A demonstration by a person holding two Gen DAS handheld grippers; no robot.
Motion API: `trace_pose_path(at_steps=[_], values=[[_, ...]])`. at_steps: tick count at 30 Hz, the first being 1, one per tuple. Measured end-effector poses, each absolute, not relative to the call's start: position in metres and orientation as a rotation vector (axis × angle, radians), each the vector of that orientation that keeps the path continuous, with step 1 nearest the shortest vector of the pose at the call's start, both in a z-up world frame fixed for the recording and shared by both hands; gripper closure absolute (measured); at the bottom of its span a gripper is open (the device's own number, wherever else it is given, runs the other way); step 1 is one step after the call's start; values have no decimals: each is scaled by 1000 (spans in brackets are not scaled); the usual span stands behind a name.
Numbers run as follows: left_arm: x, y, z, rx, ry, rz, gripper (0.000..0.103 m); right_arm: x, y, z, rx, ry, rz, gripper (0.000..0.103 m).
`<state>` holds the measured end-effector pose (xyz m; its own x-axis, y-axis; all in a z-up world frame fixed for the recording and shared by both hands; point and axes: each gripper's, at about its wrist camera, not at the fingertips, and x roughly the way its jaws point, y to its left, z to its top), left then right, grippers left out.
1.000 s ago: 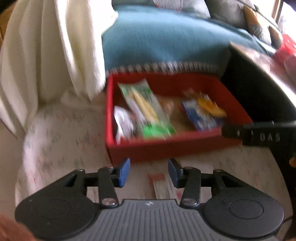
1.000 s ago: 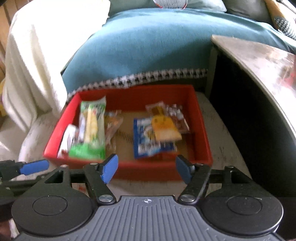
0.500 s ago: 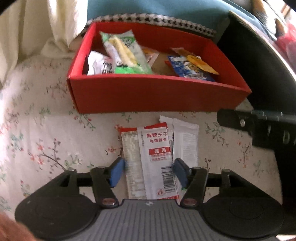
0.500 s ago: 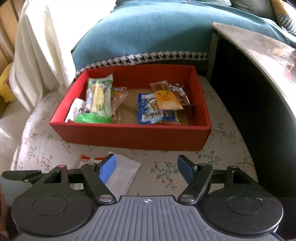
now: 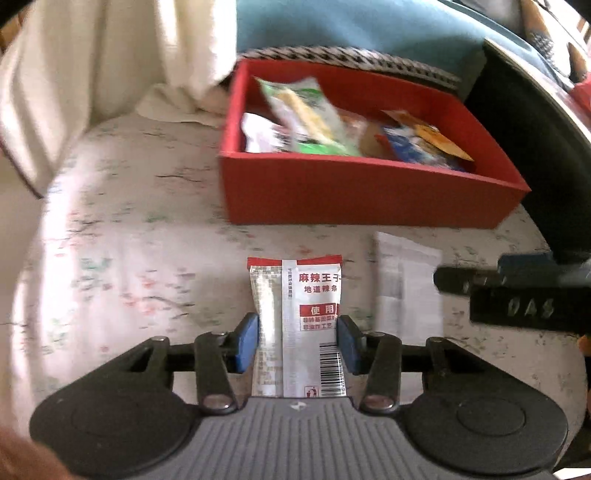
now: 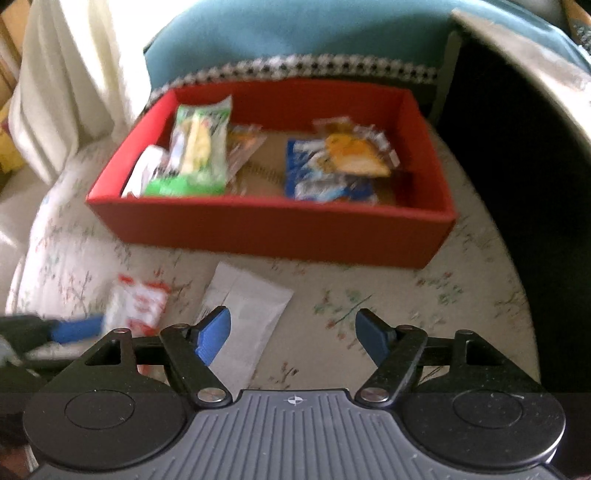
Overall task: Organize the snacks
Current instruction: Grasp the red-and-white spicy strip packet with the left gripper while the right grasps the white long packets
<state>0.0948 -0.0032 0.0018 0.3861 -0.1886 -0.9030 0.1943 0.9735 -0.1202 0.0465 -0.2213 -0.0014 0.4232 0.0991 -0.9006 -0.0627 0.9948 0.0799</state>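
Note:
A red-and-white snack packet [image 5: 295, 291] lies flat on the floral cushion in front of the red box [image 5: 369, 199]. My left gripper [image 5: 297, 343] straddles it, and its closing blue pads press on the packet's two long sides. Just to its right lies a white packet [image 5: 406, 288]. In the right wrist view my right gripper [image 6: 293, 332] hovers low over the cushion with its jaws opening. The white packet [image 6: 247, 314] lies under its left finger and nothing is pinched between the pads. The red box [image 6: 266, 229] holds several snack packs.
A cream cloth [image 5: 92, 74] hangs at the left. Behind the box lies a teal blanket [image 6: 295, 33]. A dark table [image 6: 517, 129] stands close on the right. The floral cushion [image 6: 388, 302] is bare to the right of the white packet.
Both grippers sank towards the cushion in front of the box. The left jaws spread around the red-and-white packet, then closed on its sides. The right jaws widened a little.

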Motion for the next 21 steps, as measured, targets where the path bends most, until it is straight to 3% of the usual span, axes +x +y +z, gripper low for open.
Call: trace_pose_path(at_steps=[8,11,14,18,21], values=[[91,12,-2,45,1133,-181,64,39,-187,-29,74,1146,44,16],[90,18,-5,48,1145,-180,64,37,-177,-37,13,1116,21,9],[87,21,-5,74,1141,-188,64,33,-173,-34,-7,1124,64,17],[83,20,-4,94,1140,-211,64,25,-176,-26,-48,1153,122,37],[80,16,-2,101,1130,-229,64,18,-182,-22,-63,1180,134,42]])
